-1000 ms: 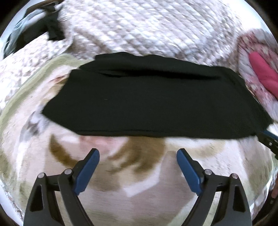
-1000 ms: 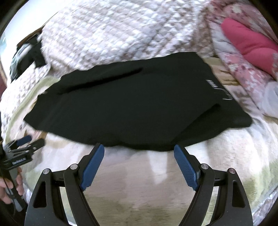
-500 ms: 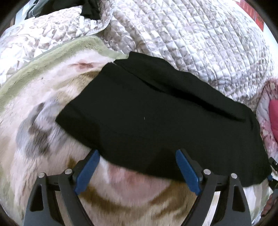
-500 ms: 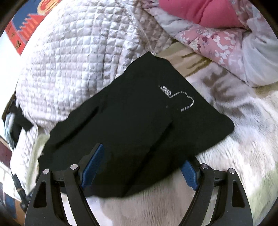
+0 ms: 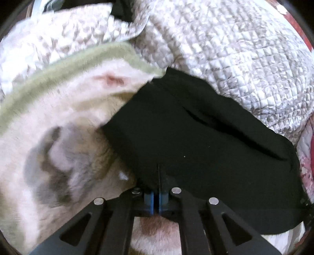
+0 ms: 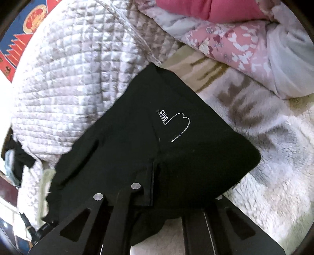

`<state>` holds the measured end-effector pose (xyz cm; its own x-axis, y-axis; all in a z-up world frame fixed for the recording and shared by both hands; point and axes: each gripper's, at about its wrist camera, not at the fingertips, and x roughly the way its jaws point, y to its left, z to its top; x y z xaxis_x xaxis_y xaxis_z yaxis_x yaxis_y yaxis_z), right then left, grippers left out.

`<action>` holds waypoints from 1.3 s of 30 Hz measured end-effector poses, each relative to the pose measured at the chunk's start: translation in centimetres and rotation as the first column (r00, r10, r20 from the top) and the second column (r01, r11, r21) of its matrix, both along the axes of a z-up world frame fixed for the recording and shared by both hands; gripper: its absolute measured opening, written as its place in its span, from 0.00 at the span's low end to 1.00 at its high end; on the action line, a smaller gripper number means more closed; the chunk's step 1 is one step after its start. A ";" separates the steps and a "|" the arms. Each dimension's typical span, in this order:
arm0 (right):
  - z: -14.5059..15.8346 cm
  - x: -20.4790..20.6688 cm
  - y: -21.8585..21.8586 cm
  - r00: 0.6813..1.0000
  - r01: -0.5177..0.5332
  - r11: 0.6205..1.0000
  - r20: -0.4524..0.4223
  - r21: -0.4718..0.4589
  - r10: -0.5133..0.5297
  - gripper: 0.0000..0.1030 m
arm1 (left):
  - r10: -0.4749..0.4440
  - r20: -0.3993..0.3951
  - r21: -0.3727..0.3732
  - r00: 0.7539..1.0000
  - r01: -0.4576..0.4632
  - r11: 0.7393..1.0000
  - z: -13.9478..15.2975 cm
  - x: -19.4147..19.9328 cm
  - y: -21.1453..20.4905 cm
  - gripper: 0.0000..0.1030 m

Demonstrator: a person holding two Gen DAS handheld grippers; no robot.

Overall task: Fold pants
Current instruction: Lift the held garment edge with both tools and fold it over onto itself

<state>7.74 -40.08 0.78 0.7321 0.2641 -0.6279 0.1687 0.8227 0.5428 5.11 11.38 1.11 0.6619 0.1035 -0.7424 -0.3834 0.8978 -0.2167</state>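
Observation:
The black pants (image 5: 206, 141) lie folded flat on a fluffy patterned blanket (image 5: 58, 137). My left gripper (image 5: 156, 199) is shut on the near edge of the pants, blue pads pressed together with fabric between them. In the right wrist view the pants (image 6: 176, 149) show white stitching and a small label. My right gripper (image 6: 157, 188) is shut on the near edge at the waist end; its pads are hidden under the black fabric.
A quilted grey-white bedspread (image 5: 235, 49) is bunched behind the pants. A pink floral duvet (image 6: 235, 43) and a red pillow (image 6: 206, 7) lie at the far right. Dark clothes (image 6: 17, 158) sit at the left edge.
Both grippers moved forward to the pants' near edge and went from wide open to shut on the fabric.

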 end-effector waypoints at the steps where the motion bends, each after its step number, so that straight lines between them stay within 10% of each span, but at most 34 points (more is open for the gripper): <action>1: 0.4 -0.5 -0.1 1.000 -0.005 1.000 0.006 0.008 0.004 0.04 | -0.007 0.017 -0.004 1.000 0.007 1.000 0.8 -0.6 -0.1 0.04; 11: 0.3 -9.9 -1.5 0.998 -0.034 0.998 -0.048 -0.054 0.031 0.04 | -0.042 0.029 0.005 0.999 0.042 0.999 2.3 -11.1 -0.5 0.04; 29: -1.0 -12.5 -3.0 0.999 0.011 1.000 -0.040 0.029 -0.010 0.17 | 0.054 0.022 -0.077 0.998 -0.053 0.996 0.5 -13.2 2.7 0.08; 39: 2.3 -16.4 -4.8 0.966 0.255 0.950 0.014 -0.179 -0.257 0.39 | 0.182 0.047 0.095 0.982 -0.186 0.978 3.0 -15.4 2.4 0.05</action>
